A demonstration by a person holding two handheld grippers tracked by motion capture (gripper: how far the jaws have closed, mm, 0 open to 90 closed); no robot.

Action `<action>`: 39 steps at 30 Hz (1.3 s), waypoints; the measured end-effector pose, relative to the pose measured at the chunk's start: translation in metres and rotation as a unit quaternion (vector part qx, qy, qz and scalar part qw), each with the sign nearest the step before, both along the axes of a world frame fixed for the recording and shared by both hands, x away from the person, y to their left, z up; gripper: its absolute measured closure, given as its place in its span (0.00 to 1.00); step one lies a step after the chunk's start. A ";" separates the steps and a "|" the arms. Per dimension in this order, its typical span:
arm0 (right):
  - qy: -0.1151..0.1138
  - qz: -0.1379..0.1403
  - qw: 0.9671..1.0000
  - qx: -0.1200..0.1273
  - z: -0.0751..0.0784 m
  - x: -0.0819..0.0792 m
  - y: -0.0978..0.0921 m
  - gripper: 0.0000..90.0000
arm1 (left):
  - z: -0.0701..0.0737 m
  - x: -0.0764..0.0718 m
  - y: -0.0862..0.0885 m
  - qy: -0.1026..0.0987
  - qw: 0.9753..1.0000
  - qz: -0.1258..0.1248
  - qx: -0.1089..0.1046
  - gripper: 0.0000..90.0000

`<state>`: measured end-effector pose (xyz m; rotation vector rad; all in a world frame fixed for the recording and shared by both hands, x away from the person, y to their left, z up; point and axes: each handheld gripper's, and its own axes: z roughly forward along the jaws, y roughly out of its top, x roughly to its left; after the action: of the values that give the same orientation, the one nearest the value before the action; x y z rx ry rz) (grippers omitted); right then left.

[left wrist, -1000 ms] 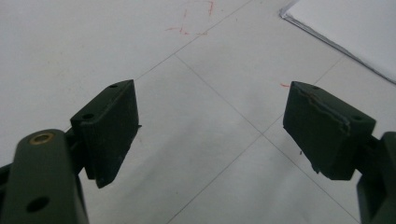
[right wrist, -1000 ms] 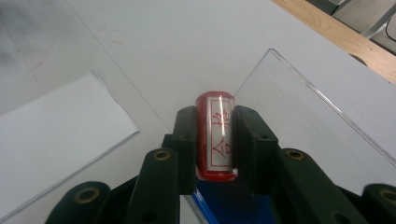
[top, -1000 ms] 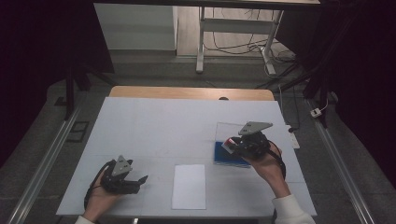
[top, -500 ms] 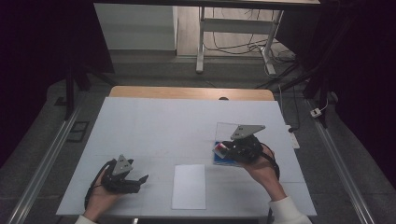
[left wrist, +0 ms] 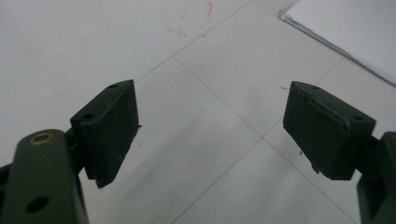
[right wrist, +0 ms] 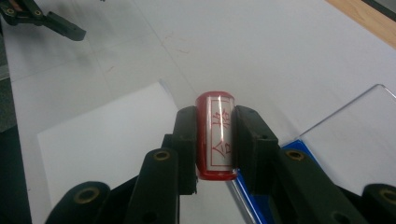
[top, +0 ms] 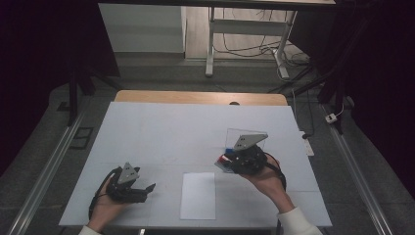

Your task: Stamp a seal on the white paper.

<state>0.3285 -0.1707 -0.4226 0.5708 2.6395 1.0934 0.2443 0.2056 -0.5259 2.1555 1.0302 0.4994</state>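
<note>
- A red stamp (right wrist: 215, 135) is clamped between the jaws of the right gripper (right wrist: 215, 140), with its label facing the camera.
- The stamp is held just above the table (top: 161, 127), between the paper (right wrist: 107, 140) and the blue pad (right wrist: 261, 196).
- The left gripper (left wrist: 210, 135) is held low over bare table, jaws wide apart, nothing gripped.

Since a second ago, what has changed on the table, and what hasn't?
The right gripper has drawn back toward the person and leftward, away from the blue pad and clear sheet, toward the white paper. Its jaws are clamped on a red stamp. The left gripper stayed put, jaws open, and the paper has not moved.
</note>
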 end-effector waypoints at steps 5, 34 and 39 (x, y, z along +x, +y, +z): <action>0.003 0.013 1.000 -0.001 -0.001 -0.005 0.008 0.77 | 0.000 0.000 0.000 0.000 1.000 0.000 0.000 0.20; 0.012 0.086 0.996 -0.020 -0.019 -0.033 0.055 0.77 | 0.001 -0.001 -0.001 0.004 1.000 0.000 -0.014 0.20; 0.018 0.098 0.994 -0.034 -0.027 -0.036 0.063 0.77 | 0.001 -0.002 -0.001 0.003 1.000 0.000 -0.014 0.20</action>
<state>0.2929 -0.1073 -0.4495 0.3260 2.7991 1.0495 0.2426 0.2043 -0.5248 2.1346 1.0347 0.4760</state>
